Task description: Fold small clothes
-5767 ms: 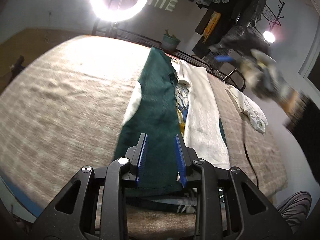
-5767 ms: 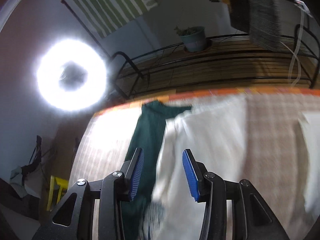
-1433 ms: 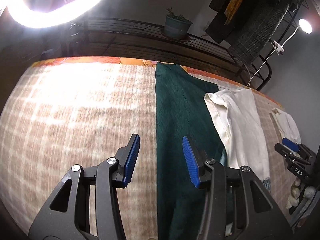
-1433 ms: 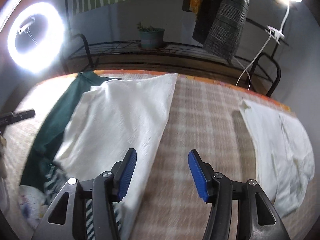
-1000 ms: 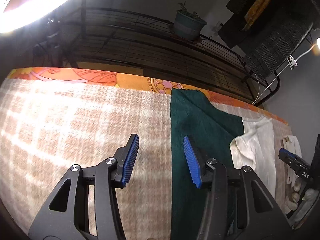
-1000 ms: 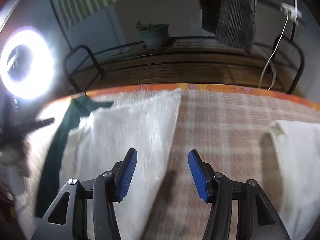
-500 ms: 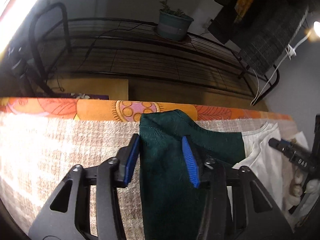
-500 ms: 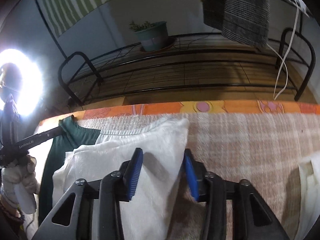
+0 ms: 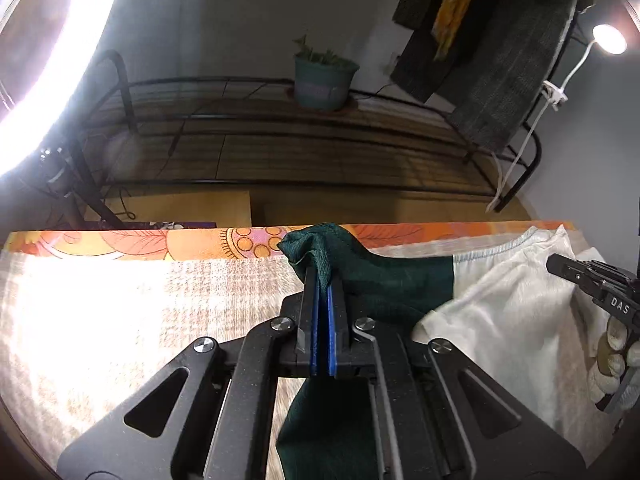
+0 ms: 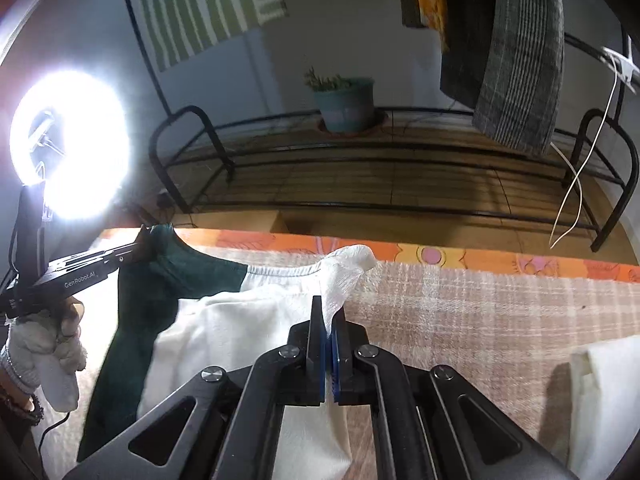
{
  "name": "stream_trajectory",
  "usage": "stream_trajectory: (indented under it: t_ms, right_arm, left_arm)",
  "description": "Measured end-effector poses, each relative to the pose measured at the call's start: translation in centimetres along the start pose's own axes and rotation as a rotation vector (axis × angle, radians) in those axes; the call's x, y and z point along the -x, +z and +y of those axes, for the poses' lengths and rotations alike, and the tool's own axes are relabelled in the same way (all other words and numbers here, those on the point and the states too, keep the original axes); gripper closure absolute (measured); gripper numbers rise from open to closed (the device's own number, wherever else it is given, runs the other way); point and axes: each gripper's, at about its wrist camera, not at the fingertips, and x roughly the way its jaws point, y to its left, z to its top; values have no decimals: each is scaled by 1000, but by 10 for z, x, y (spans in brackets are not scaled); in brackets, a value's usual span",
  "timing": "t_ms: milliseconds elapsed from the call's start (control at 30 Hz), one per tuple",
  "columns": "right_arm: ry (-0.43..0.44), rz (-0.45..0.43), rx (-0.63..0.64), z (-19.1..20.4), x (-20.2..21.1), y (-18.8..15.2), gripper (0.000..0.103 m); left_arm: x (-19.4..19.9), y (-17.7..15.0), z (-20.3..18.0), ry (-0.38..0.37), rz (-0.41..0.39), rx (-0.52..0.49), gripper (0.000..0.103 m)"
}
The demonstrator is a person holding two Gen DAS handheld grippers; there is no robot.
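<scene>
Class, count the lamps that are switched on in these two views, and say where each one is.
2: a ring light at the left beside the rack, and a small clip lamp at the upper right by the hanging clothes. Others may be out of view.

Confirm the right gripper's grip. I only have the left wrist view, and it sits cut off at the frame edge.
Observer: The right gripper has just closed; it is shut on the white corner of the shirt, which bunches up above the tips.
Operator: Anything further right on the bed?
Observer: A second white cloth lies apart from the shirt, at the right edge of the right wrist view.
Operator: How does my side look from there?
Observer: The left gripper, also just closed, pinches the shirt's green corner, lifted off the bed, with a gloved hand below it.
</scene>
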Motion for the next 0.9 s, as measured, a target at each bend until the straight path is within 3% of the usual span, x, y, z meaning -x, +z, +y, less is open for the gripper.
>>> stream_trajectory:
  t_ms: [233,467,700,900]
  right_arm:
    - [22,-38,23,19,53,-9,103]
    - [21,-48,80,56,108,-39,103]
    - [13,-35,123,82,152,-95,103]
    - [8,-2,135,91,162,-147,103]
  left_arm:
    - [59,-18,-10,-21,-43,-29,102]
    - [126,-53,-17,-7,-72,-72,102]
    - [181,-106,-16,-9,-73,-76,102]
    - [200,-165,-23,10,-30,-100,102]
